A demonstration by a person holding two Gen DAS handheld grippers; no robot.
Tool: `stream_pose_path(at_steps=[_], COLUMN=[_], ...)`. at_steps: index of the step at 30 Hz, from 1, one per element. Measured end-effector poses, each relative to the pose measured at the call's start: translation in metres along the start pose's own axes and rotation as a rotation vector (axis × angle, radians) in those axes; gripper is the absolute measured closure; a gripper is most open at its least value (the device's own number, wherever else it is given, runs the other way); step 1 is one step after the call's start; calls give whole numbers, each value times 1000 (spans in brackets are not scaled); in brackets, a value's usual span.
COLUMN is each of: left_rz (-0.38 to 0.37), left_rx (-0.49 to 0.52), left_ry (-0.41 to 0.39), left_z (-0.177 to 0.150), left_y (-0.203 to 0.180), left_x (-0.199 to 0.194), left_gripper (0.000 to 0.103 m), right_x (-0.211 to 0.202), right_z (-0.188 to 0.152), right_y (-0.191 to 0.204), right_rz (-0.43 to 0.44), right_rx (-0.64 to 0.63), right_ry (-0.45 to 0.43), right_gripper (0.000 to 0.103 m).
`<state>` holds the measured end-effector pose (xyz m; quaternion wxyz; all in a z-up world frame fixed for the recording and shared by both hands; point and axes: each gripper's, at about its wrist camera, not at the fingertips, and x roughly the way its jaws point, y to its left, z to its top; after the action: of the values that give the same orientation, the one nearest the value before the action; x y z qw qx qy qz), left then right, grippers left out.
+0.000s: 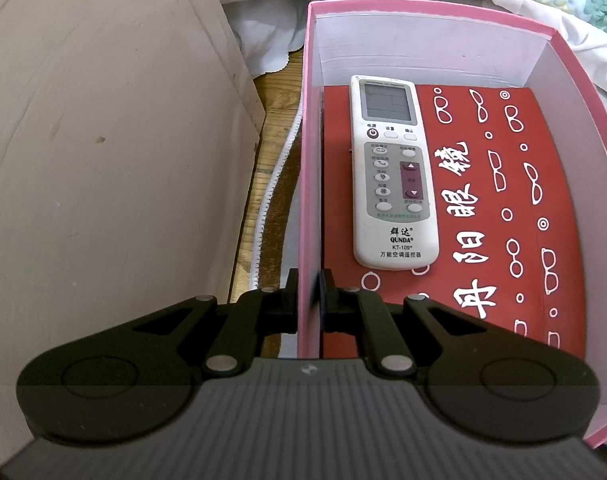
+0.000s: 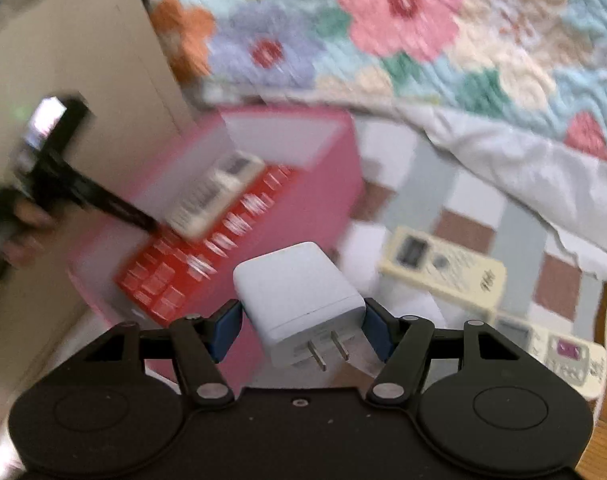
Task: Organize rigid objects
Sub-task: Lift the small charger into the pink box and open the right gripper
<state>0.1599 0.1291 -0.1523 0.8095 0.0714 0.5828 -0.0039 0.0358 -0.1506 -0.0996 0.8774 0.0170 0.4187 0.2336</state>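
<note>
The left gripper (image 1: pixel 308 298) is clamped on the near left wall of the pink box (image 1: pixel 423 10), one finger outside and one inside. In the box a white remote (image 1: pixel 391 172) lies face up on a red card (image 1: pixel 503 200), just beyond the inner finger, toward the left wall.

The right gripper (image 2: pixel 301 322) grasps a white charger (image 2: pixel 299 292) between its blue pads (image 2: pixel 227 326); the prongs point back at the camera. It hangs right of the box, above a checked cloth (image 2: pixel 471 216). Two more remotes (image 2: pixel 443 268) lie on that cloth to the right, though blur leaves their details unclear. A floral quilt (image 2: pixel 383 20) lies beyond.
</note>
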Motion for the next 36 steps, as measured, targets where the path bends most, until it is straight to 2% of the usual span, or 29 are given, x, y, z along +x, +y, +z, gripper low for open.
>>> stream_pose_path(at_steps=[5, 8, 11, 15, 20, 22, 24, 26, 32, 36], left_rz=[-8, -21, -31, -92, -90, -86, -89, -87, -67, -36], left_rx=[1, -21, -29, -89, -60, -57, -62, -54, -29, -2], left_ry=[3, 4, 4, 25, 34, 35, 39, 39, 39, 27], left_z=[1, 1, 0, 1, -2, -2, -1, 0, -3, -6], left_y=[1, 4, 6, 19, 16, 15, 15, 13, 8, 4], left_x=[0, 1, 1, 2, 0, 0, 0, 0, 0, -3], left_gripper=[96, 97, 97, 99, 100, 100, 100, 100, 99, 97], right_x=[-6, 16, 54, 106, 146, 152, 147, 134, 58, 12], right_z=[31, 45, 56, 59, 54, 57, 59, 60, 63, 57], right_y=[45, 77, 104, 126, 123, 116, 109, 103, 71, 37], right_rz=[157, 203, 256, 217, 187, 215, 234, 219, 171, 85], right_rx=[-43, -104, -156, -184, -109, -34, 13, -5, 16, 19], right_ry=[-7, 45, 93, 205, 284, 291, 278, 255, 167, 124], right_gripper=[33, 33, 33, 34, 38, 36, 34, 34, 34, 34])
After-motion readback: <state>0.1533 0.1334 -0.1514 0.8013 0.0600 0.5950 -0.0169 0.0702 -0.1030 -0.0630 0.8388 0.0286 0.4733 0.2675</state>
